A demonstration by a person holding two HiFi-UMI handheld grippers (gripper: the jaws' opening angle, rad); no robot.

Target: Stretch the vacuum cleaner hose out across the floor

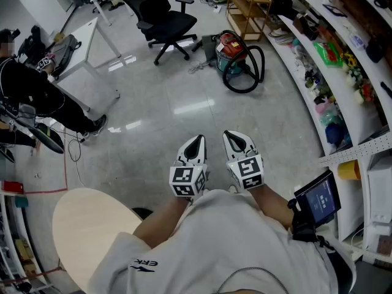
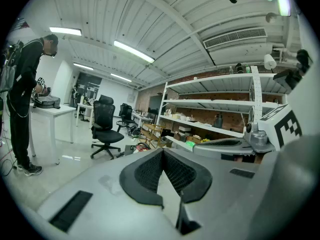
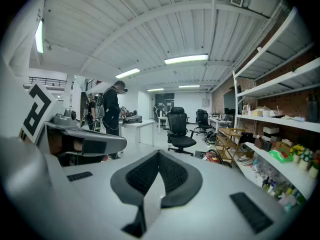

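Note:
A red and teal vacuum cleaner point(image 1: 231, 49) stands on the grey floor far ahead, by the shelves. Its black hose point(image 1: 244, 81) lies curled in a loop beside it. The right gripper view shows the vacuum cleaner point(image 3: 214, 157) small and distant. My left gripper point(image 1: 196, 143) and right gripper point(image 1: 234, 139) are held side by side close to my body, pointing toward the vacuum and well short of it. Both are shut with nothing between the jaws. In its own view the left gripper point(image 2: 162, 151) has its pads meeting, and so does the right gripper point(image 3: 159, 153).
A black office chair point(image 1: 164, 20) and a wooden rack point(image 1: 245, 8) stand near the vacuum. Curved white shelving point(image 1: 339, 118) runs along the right. At left are a white desk point(image 1: 82, 41) and a person in black point(image 1: 37, 97). A round wooden table point(image 1: 86, 225) is beside me.

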